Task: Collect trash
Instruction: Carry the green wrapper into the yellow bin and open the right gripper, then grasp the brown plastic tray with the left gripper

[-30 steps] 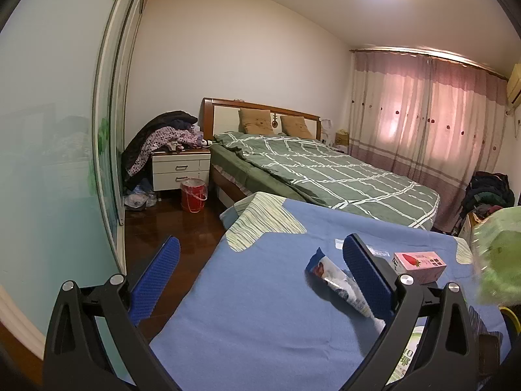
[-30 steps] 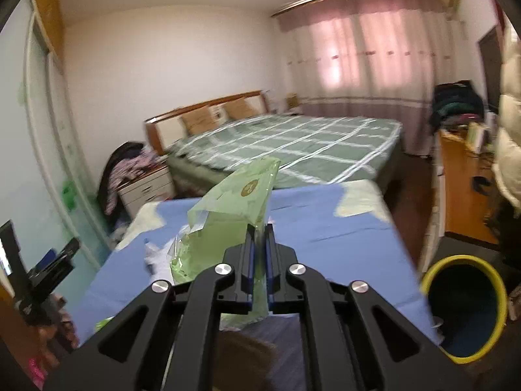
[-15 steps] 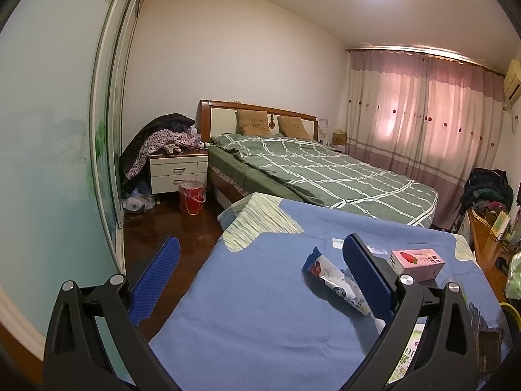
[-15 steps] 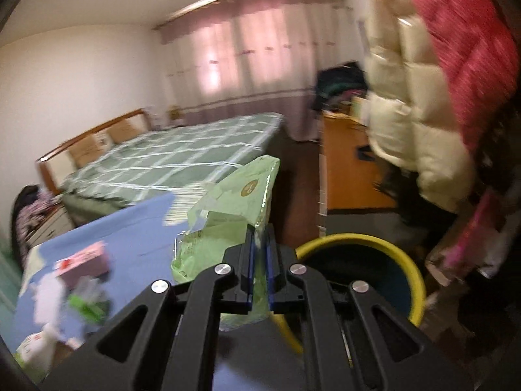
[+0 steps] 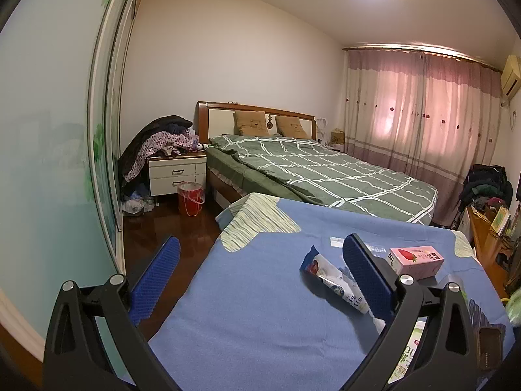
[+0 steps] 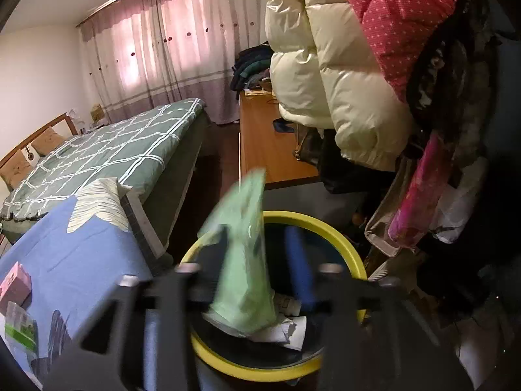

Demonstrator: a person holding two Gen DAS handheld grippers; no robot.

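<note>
The green wrapper [image 6: 242, 260] hung blurred right above the yellow-rimmed bin [image 6: 329, 228], its lower end already down among the crumpled white paper [image 6: 286, 329] lying inside that bin. The right gripper [image 6: 228, 280] sat over the bin's near rim with its jaws opening; the wrapper was between them, and the pads no longer looked to be pressing on it. The release looked well placed: the wrapper was over the bin's mouth, not its rim, so letting the jaws part fully before pulling away seemed the sound way to finish, lest the thin film cling to a blue pad and get dragged back out. A light bag like that could drift, so a low, steady drop seemed wiser than a flick. Beside the bin, on the blue blanket [image 5: 260, 309], more waited: a pink carton [image 5: 416, 260] and a snack packet [image 5: 332, 280]. The left gripper [image 5: 260, 270] hovered over that blanket with its blue pads wide apart, holding nothing, the snack packet lying just by its right finger. Beyond the bin stood a wooden desk [image 6: 267, 143] and hanging jackets [image 6: 325, 65], close enough to brush.
</note>
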